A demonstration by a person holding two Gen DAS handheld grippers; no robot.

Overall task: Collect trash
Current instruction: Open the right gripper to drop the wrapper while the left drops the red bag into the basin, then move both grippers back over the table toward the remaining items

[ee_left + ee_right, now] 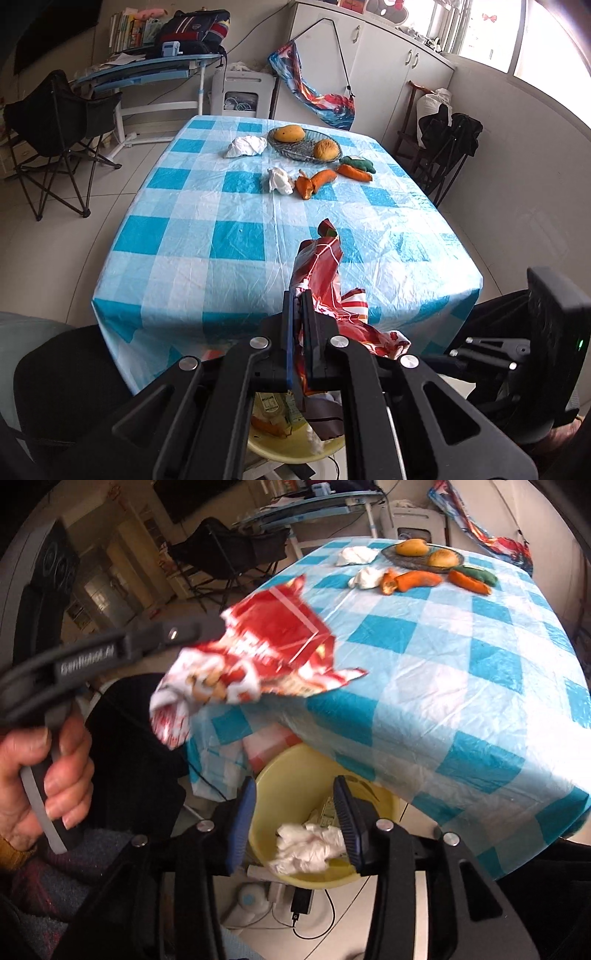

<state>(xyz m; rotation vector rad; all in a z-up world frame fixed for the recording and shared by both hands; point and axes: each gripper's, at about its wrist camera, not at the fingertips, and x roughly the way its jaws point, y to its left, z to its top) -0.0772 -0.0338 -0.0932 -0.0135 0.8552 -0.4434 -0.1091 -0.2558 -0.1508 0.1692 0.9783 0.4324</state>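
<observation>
My left gripper [298,295] is shut on a crumpled red and white snack wrapper [323,273] and holds it in the air over the table's near edge; the wrapper also shows in the right wrist view [258,653]. A yellow bin [291,775] stands on the floor below, with white tissue [310,845] and other trash in it. My right gripper [293,812] is open and empty above the bin. On the checked tablecloth [207,236] lie two white tissue wads [245,146] [279,180] and an orange peel [314,181].
A glass plate [295,147] with two fruits and a toy carrot [354,172] sit at the table's far end. Folding chairs [55,129], a desk [147,70] and cabinets [369,55] stand around. A charger and cables [299,904] lie on the floor by the bin.
</observation>
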